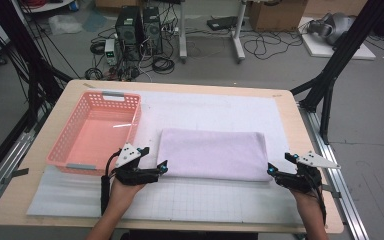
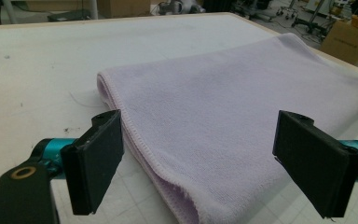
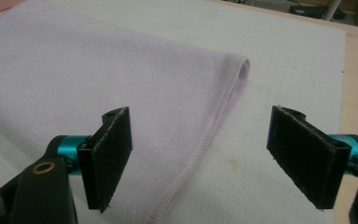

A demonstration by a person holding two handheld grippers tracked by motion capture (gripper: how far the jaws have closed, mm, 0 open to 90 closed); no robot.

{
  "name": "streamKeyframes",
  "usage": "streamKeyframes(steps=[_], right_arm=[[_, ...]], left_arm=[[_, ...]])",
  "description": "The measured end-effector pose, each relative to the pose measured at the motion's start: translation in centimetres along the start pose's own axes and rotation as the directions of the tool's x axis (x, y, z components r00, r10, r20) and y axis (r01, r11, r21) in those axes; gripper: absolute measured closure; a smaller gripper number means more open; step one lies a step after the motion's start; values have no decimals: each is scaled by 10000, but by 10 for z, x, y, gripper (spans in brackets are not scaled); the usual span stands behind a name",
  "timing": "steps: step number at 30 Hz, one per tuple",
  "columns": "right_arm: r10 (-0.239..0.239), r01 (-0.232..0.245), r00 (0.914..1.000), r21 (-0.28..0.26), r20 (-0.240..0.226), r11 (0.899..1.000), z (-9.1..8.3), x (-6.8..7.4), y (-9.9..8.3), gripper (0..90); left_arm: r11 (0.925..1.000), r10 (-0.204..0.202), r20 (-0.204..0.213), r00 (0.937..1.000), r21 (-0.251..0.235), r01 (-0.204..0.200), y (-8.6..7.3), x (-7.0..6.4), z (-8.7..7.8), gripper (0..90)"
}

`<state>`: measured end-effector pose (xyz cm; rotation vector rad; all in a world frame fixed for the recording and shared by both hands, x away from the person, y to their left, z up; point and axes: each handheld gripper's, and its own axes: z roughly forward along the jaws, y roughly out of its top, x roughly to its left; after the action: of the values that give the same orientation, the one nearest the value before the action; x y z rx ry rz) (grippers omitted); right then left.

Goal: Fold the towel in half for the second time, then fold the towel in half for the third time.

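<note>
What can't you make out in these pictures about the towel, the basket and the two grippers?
- Towel: its underside and layer count are hidden by its own top layer; in the left gripper view, the frame's bottom edge cuts off its near corner.
- Basket: the left gripper and hand cover part of its near rim in the high view.
- Right gripper: too small in the high view to tell whether it touches the towel.

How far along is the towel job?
Done: the lilac towel lies folded into a long flat rectangle on the white mat. In hand: left gripper and right gripper, jaws open, sit at its near corners, gripping nothing. Left: grasping; the pink basket holds nothing.
</note>
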<state>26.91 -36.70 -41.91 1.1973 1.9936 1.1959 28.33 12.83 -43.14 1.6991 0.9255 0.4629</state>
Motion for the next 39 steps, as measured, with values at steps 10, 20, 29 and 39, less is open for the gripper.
streamKeyframes(steps=[10,20,29,39], right_arm=[[94,-94,9999,9,-131,10000,1,1,1,209],[-50,56,9996,197,-264,9998,5,5,2,204],[-49,65,9977,240,-671,9997,10,11,6,193],[-490,613,9817,621,-1838,9962,45,37,30,202]], left_arm=[[9984,-101,-12,9999,564,102,-4,2,4,191],[9916,-207,5,9998,1274,205,-7,1,13,220],[9723,-394,-296,9988,2294,452,-12,3,20,334],[9556,-562,-228,9982,2885,604,-14,2,22,523]])
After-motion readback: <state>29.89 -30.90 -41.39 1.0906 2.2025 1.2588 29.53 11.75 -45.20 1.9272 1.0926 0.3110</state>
